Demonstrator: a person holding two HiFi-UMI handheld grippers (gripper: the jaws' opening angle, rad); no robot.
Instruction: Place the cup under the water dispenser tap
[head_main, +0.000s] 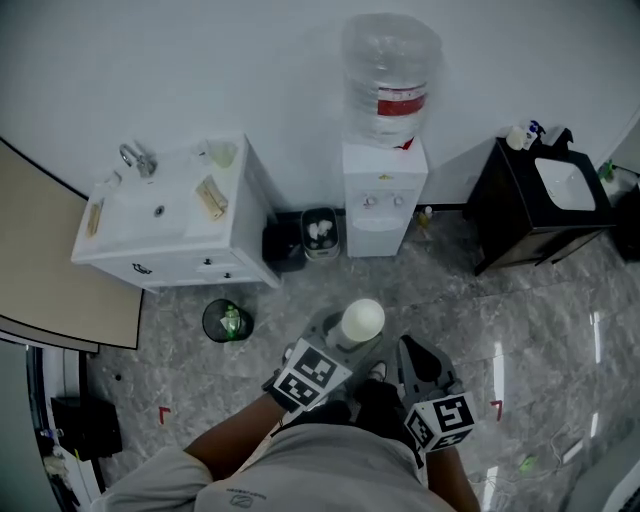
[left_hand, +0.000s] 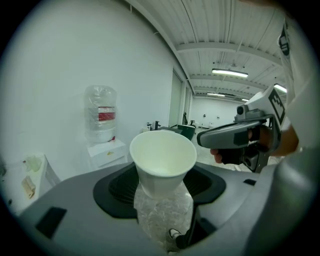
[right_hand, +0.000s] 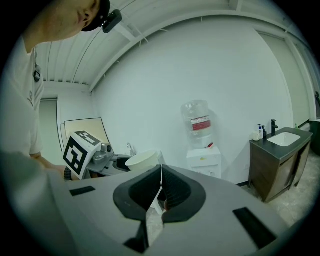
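A white paper cup (left_hand: 163, 165) stands upright between the jaws of my left gripper (left_hand: 163, 192), which is shut on its lower body. From the head view the cup (head_main: 361, 321) sits above the grey floor, in front of my left gripper (head_main: 340, 345). The water dispenser (head_main: 383, 195) stands against the far wall with a clear bottle on top, well away from the cup. It shows at the left in the left gripper view as the water dispenser (left_hand: 103, 135) and at centre right as the water dispenser (right_hand: 202, 145). My right gripper (right_hand: 160, 187) is shut and holds nothing, beside the cup (right_hand: 142, 160).
A white sink cabinet (head_main: 170, 215) stands at the left wall, a dark sink cabinet (head_main: 540, 205) at the right. A black bin (head_main: 319, 232) and a dark box stand next to the dispenser. A green bucket (head_main: 227, 321) is on the floor at the left.
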